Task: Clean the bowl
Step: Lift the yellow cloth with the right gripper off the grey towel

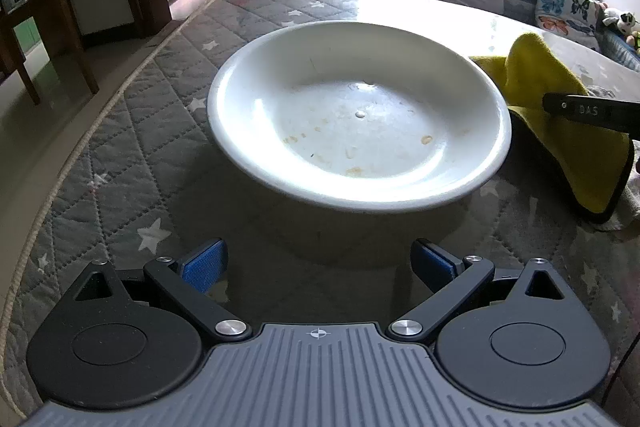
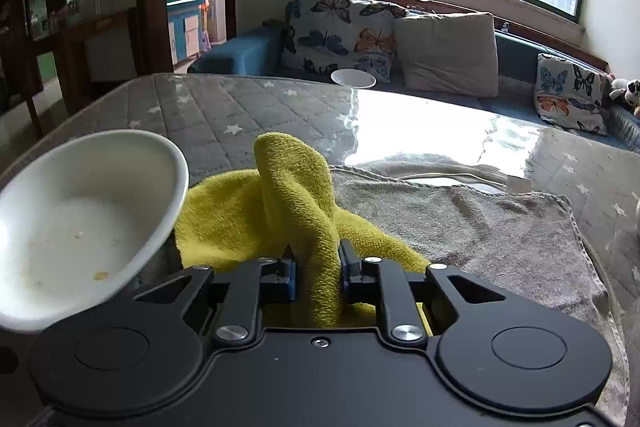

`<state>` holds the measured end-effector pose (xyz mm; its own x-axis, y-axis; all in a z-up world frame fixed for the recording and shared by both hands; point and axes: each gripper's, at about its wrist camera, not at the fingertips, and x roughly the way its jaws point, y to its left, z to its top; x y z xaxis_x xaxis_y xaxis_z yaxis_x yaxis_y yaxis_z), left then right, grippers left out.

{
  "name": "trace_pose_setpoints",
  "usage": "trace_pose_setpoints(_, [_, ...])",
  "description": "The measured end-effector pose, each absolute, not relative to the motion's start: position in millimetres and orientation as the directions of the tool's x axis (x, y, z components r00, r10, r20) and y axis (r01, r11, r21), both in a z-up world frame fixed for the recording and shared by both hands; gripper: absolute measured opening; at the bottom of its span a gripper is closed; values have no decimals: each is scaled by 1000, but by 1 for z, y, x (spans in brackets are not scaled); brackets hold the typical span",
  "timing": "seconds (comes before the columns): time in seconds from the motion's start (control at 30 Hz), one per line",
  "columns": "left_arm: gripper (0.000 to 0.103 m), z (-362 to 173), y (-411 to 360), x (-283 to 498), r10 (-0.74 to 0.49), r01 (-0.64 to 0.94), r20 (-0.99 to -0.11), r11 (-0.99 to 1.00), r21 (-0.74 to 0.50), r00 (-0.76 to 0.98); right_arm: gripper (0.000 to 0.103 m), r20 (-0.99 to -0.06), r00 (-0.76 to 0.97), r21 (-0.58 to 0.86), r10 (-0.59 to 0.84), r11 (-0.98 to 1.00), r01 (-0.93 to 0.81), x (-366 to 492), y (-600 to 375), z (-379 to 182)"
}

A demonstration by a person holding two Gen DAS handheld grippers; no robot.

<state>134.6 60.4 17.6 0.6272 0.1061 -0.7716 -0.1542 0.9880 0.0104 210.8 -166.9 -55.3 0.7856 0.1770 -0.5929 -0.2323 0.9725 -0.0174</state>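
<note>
The quilted grey surface (image 1: 132,131) with its star pattern fills most of both views, and on it, in the middle of the left wrist view, sits the wide white bowl (image 1: 360,131), upright, its inside speckled with small orange-brown food marks. Just beside the bowl, at the right edge of that frame, lies the yellow cloth (image 1: 560,131), bunched up with one fold standing tall. In the right wrist view the right tongs (image 2: 318,277) are closed tight on that fold, the cloth pinched between the blue pads, with the bowl at the left edge of the frame, close to the cloth. The left tongs (image 1: 320,263), at the bottom of their own view, stand wide apart and hold nothing, a little short of the bowl's near rim. The step in hand looks like the pick-up of the cloth, with wiping not yet begun. The next move likely calls for carrying the cloth over into the bowl while the left tongs steady the rim, since a shallow bowl may slide.
</note>
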Motion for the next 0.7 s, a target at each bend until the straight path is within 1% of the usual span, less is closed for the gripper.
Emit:
trace_pose_setpoints(0.13, [100,18,62,135,108,-159,-770,987,9,629,19,-589,782,27,203,972,-232,203,-172,-50])
trace_pose_setpoints(0.3, [100,20,61,134,106,-155,-766,988,8,634,19,-593,773,42,227,967,-251,193,-172,-47])
trace_pose_setpoints(0.47, [100,20,60,133,102,-149,-767,989,8,634,20,-608,766,0,211,964,-266,192,-164,-55])
trace_pose_setpoints(0.57, [100,20,61,134,103,-152,-768,988,8,633,25,-607,770,-30,197,962,-270,192,-160,-57])
trace_pose_setpoints(0.6, [100,20,62,134,105,-154,-768,988,8,632,29,-607,771,-39,192,962,-270,192,-159,-57])
trace_pose_setpoints(0.63, [100,20,62,135,106,-157,-768,988,7,631,35,-606,773,-48,187,961,-271,193,-159,-58])
trace_pose_setpoints(0.7, [100,20,63,135,105,-160,-769,987,4,631,41,-608,773,-58,184,960,-274,194,-157,-60])
